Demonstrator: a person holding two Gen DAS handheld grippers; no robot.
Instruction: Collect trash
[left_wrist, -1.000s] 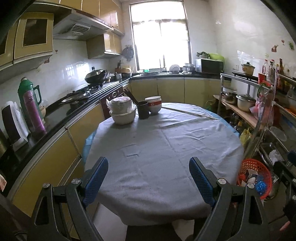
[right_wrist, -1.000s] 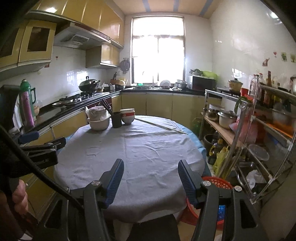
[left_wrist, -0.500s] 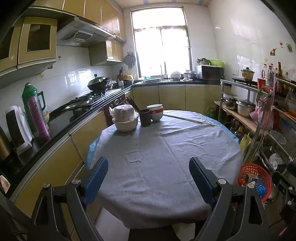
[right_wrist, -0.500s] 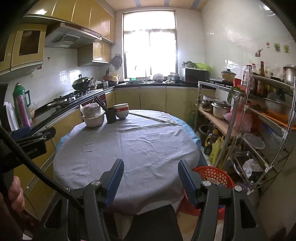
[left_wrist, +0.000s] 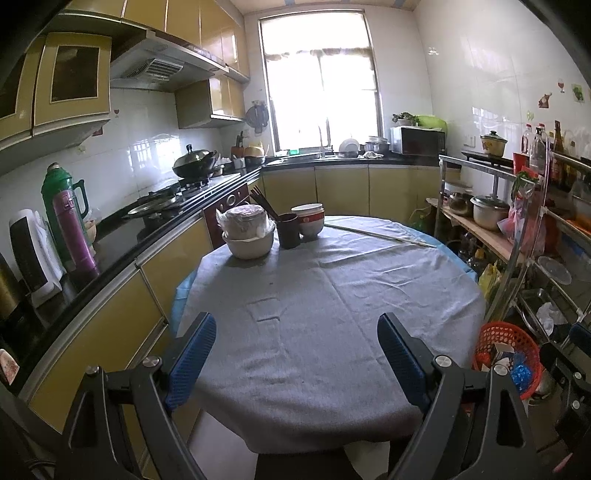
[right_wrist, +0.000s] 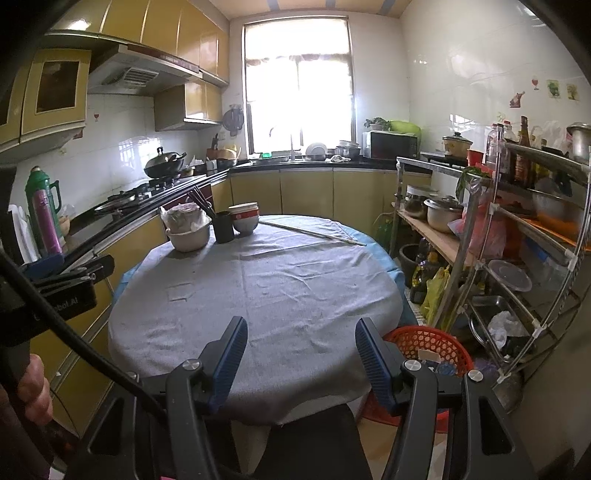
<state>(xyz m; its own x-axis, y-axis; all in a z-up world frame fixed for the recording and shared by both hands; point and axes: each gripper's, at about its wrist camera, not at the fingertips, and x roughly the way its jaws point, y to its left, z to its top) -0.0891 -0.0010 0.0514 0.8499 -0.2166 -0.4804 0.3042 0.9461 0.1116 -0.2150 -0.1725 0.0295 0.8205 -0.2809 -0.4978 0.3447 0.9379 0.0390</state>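
Grey cloth covered the table (left_wrist: 332, 314), bare of trash since a second earlier, when we stood closer; we judged the collecting nearly done. Beside the table, low on the floor, the red basket (left_wrist: 506, 332) held the scraps (left_wrist: 517, 363). Our left gripper (left_wrist: 297, 360) and right gripper (right_wrist: 297, 362) hung before the table's near edge, both spread wide, holding and touching nothing.
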